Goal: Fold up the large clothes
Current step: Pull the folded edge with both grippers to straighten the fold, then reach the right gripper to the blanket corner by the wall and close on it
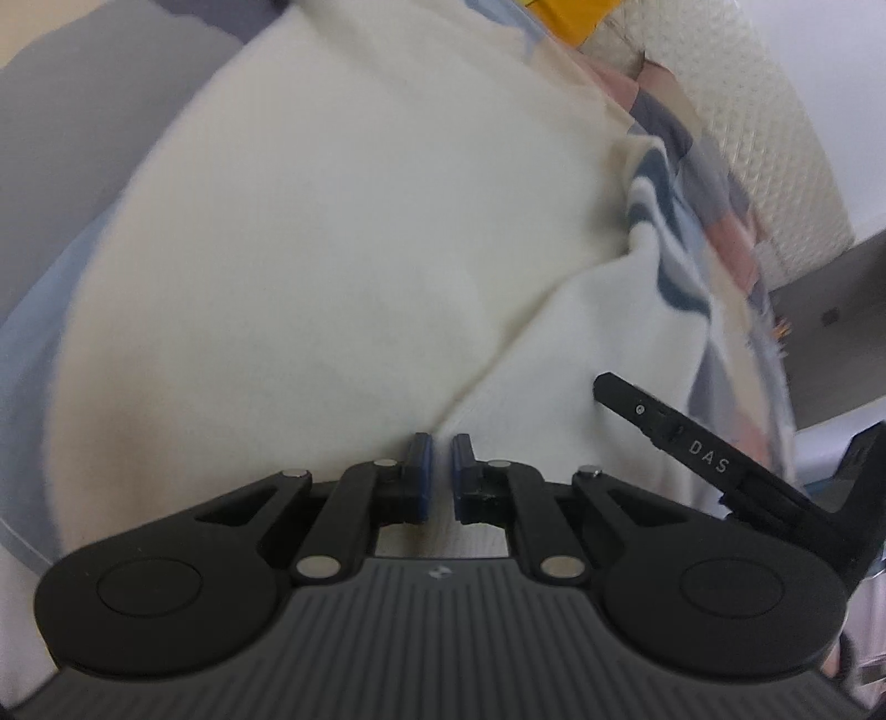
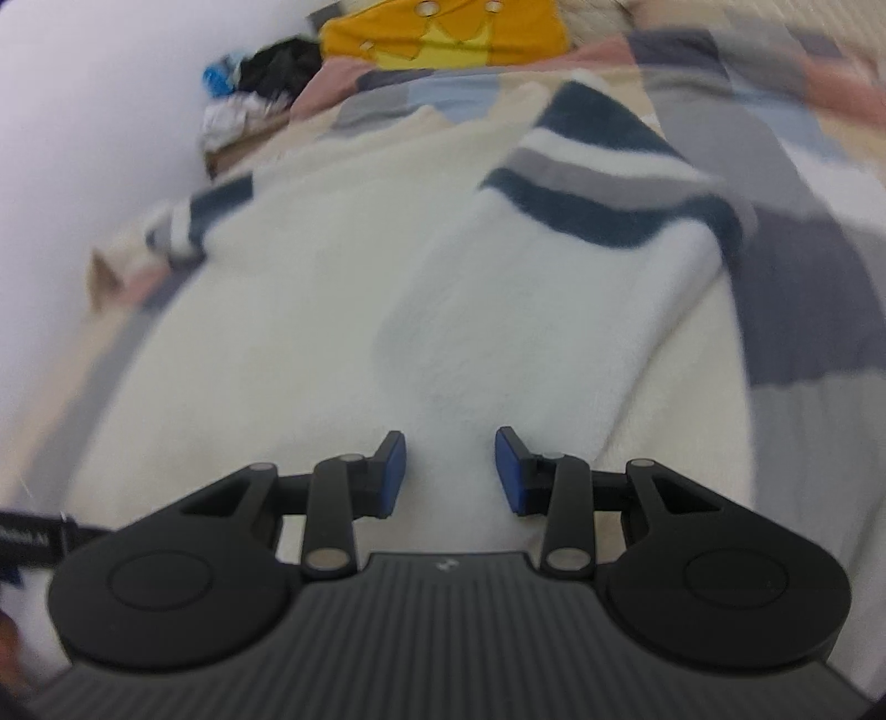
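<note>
While the patchwork bedspread point(image 2: 803, 310) of grey, pink and blue blocks fills the far ground, a cream sweater point(image 2: 310, 354) lies spread across it, one striped sleeve point(image 2: 598, 194) folded over its right side. A yellow garment point(image 2: 443, 33) sits far off. The left gripper point(image 1: 437, 476) points low along the sweater, its jaws drawn almost together with a cream fold between them. The right gripper point(image 2: 449, 471) hovers just above the fabric, jaws set wide apart, gripping nothing.

Cream sweater point(image 2: 332, 332) on patchwork bedspread point(image 2: 803, 310)
</note>
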